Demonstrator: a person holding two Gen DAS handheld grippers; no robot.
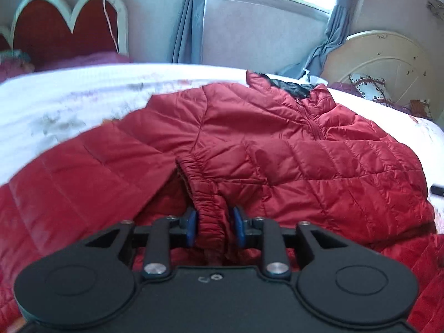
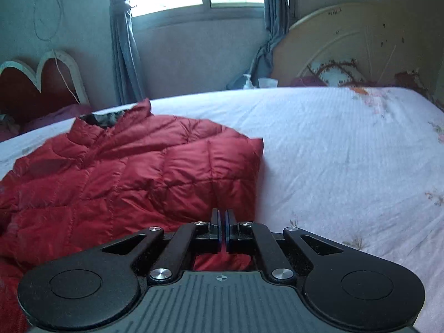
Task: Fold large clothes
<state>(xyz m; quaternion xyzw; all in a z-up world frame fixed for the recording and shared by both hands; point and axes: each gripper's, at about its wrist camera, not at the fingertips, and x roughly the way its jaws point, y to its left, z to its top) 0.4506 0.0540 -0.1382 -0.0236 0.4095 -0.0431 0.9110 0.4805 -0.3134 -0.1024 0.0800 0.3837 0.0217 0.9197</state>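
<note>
Left wrist view: one red quilted puffer jacket (image 1: 277, 144) lies spread on the white bed sheet (image 1: 83, 94), its collar (image 1: 283, 86) at the far side, toward the window, and its long axis running away from the camera. The left gripper (image 1: 213, 226) is clamped on the elastic sleeve cuff (image 1: 205, 199); the gathered cloth fills the gap between the two blue pads (image 1: 191, 227). The sleeve trails forward from the cuff across the jacket's body, so any fold, by my judgement, carries the cuff ahead and to the right, over the chest.

Right wrist view: the same single jacket lies ahead and to the left of the right gripper (image 2: 222, 229), whose jaws are pressed together with only a sliver between them. Whether they pinch a thin edge of cloth cannot be told. The jacket's right edge (image 2: 258, 166) sits just beyond the fingertips; bare sheet stretches to the right. Two grippers, one garment; the left alone clearly has a hold.
</note>
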